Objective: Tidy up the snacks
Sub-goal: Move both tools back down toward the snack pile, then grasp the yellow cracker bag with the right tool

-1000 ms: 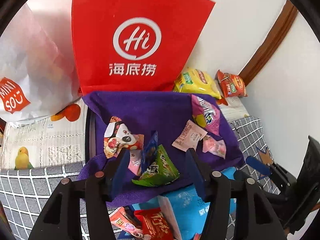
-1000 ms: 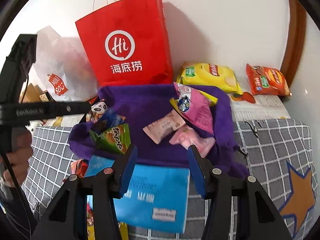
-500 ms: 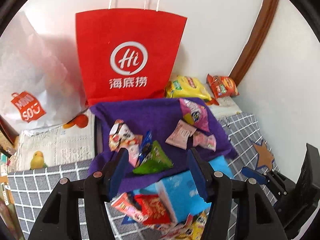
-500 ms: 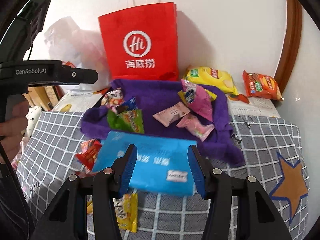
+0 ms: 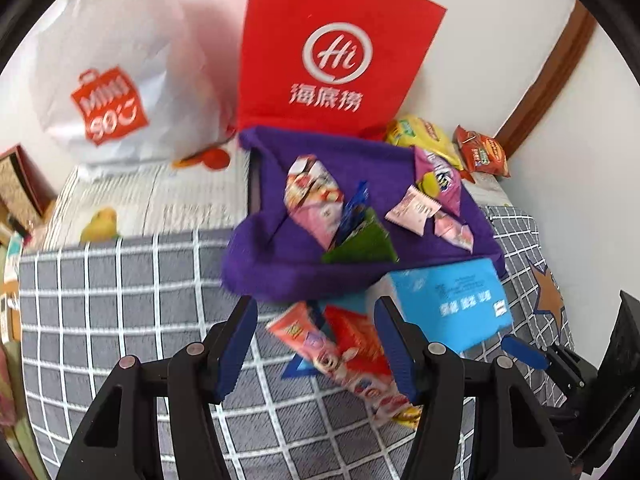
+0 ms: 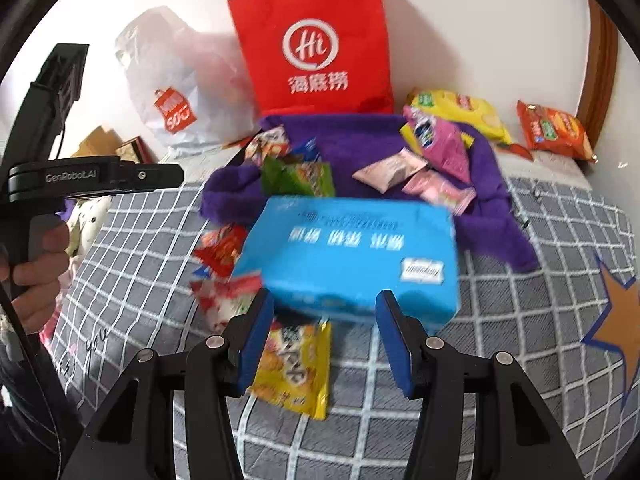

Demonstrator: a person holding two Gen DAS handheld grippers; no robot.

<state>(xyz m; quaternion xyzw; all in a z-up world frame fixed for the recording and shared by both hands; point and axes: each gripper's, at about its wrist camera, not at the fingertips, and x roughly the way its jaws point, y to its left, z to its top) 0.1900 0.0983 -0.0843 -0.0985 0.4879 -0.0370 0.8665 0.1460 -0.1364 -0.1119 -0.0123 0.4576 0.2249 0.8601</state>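
The left claw (image 5: 314,344) hangs released above the checked blanket (image 5: 120,280), its 2 blue fingers (image 5: 236,344) apart with nothing pressed between them. Below the gap lie a red packet (image 5: 356,340) and a pink-and-orange packet (image 5: 312,344), both on the blanket near its front edge and overlapping each other. The right claw (image 6: 324,340) is also released, gripping nothing; a yellow packet (image 6: 298,364) lies flat on the blanket under its gap, just in front of a blue box (image 6: 352,252). The box rests partly on the front edge of a purple cloth (image 6: 360,140) that is spread toward the back of the blanket.

On the cloth sit several snacks: a green packet (image 6: 304,178) and a small blue packet (image 6: 308,150) at its left side, 2 pale pink packets (image 6: 390,170) in the middle, and a magenta bag (image 6: 440,140) at the right. A pink cartoon packet (image 5: 316,196) lies at the cloth's left side. Left of the box, 2 more red-and-white packets (image 6: 222,248) lie on the blanket.

Behind the cloth, against the wall, a red paper bag (image 6: 316,40) stands upright, with a white plastic bag (image 6: 176,88) to its left. A yellow chip bag (image 6: 460,114) and an orange bag (image 6: 554,130) lie at the back right corner. A hand (image 6: 36,272) holds the handle of the left claw at the left edge of the right wrist view.
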